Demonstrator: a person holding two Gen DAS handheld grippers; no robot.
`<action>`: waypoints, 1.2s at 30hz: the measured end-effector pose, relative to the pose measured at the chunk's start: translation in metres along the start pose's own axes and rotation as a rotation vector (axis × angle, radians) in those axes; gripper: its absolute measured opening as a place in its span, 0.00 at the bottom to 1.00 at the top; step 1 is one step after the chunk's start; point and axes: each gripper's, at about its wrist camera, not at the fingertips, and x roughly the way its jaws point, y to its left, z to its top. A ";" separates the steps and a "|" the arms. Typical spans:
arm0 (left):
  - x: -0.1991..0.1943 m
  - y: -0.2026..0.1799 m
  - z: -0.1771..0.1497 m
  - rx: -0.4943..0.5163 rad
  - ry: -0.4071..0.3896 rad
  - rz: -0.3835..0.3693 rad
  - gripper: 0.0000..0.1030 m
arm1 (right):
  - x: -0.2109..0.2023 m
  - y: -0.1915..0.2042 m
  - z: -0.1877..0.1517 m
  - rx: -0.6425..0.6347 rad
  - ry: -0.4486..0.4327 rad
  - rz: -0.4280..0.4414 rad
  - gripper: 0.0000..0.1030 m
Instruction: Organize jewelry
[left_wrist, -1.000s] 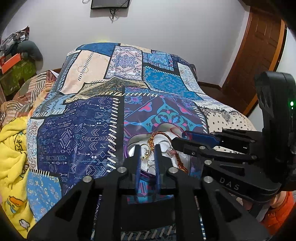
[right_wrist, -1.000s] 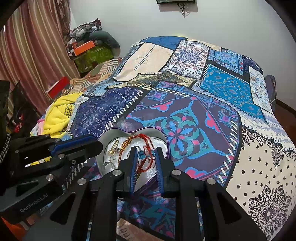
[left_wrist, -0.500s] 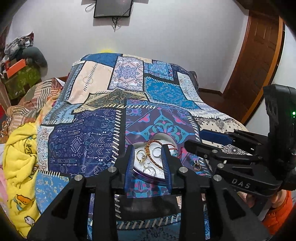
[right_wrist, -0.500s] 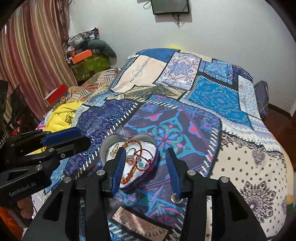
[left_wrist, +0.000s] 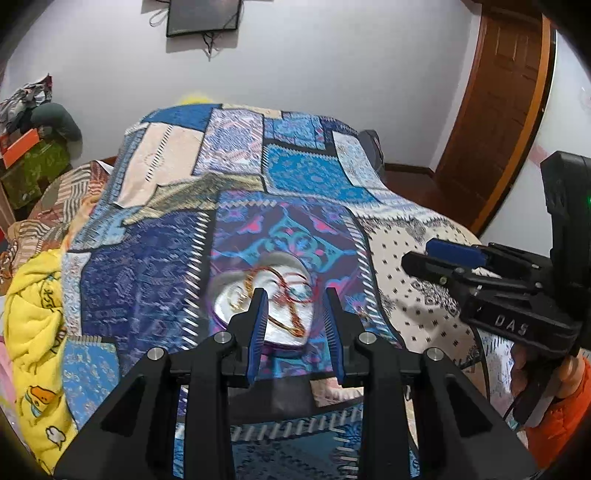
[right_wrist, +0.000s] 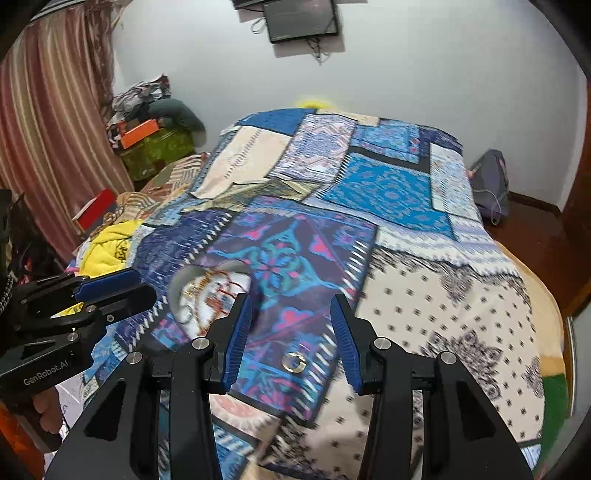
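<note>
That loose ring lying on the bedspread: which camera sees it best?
The right wrist view. The ring lies in plain sight on the bedspread, between the open right gripper's fingers. The left wrist view does not clearly show it.

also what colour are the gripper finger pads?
Blue, ridged pads on black fingers; clearest in the right wrist view.

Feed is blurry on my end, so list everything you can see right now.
heart-shaped tin: one, silver, on the bedspread, holding tangled red and gold jewelry
ring: one, silver, loose on the bedspread outside the tin
bedspread: one, blue patchwork, covering the bed
yellow blanket: one, bed's left edge
screen: one, black, on the wall
left tool: open, over the tin
right tool: open, above the ring
</note>
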 end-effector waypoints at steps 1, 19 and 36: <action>0.003 -0.002 -0.002 0.002 0.010 -0.004 0.29 | 0.000 -0.005 -0.002 0.012 0.007 -0.005 0.39; 0.095 -0.061 -0.028 0.106 0.222 -0.099 0.29 | 0.008 -0.062 -0.045 0.104 0.124 -0.055 0.39; 0.123 -0.067 -0.023 0.128 0.224 -0.081 0.17 | 0.015 -0.065 -0.047 0.135 0.129 -0.015 0.40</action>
